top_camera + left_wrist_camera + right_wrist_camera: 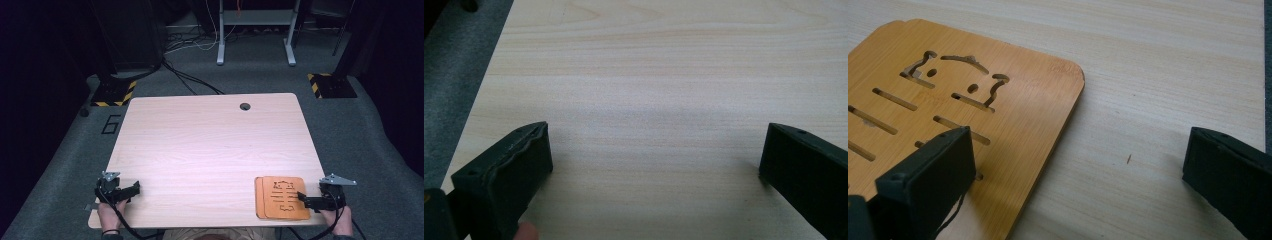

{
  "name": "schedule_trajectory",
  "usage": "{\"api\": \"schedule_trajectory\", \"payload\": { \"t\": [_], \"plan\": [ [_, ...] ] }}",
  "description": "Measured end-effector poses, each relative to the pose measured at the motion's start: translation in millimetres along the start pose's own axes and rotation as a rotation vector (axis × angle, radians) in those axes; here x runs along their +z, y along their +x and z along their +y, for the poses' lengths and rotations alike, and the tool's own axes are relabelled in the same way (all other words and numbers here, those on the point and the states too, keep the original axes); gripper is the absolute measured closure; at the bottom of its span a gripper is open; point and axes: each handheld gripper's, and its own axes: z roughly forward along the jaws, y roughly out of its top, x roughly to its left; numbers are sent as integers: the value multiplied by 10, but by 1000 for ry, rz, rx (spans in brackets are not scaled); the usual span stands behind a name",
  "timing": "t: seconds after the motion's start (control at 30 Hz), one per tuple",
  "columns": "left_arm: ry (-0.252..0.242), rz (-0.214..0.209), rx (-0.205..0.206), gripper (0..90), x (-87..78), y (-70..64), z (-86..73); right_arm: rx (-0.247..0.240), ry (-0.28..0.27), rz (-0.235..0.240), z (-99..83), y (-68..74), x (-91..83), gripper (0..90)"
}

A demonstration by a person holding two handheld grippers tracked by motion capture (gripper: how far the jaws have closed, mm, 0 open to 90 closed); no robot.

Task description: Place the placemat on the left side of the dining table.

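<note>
Your table (200, 145) is pale wood-grain laminate, smooth with a soft sheen. The trivets (1013, 115) by your right gripper (1075, 165) look like bamboo, warm orange, smooth and satin, with clean cut-out slots. Both grippers' jaws are matt black plastic; the left gripper (651, 160) shows faintly ridged edges.

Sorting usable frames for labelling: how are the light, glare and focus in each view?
High view: table brightly lit with soft central glare, surroundings nearly black. Left gripper view: wood grain fairly sharp, near jaws soft, faint shadows beneath. Right gripper view: the bamboo board is clear, slight sheen, jaws blurred.
</note>
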Motion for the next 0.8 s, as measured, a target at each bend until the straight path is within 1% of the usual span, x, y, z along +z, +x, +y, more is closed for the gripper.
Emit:
{"api": "schedule_trajectory", "payload": {
  "t": [0.8],
  "plan": [
    [-1,-1,-1,2,1,1,0,0,2,-1,-7,-36,-16,0]
  ]
}}
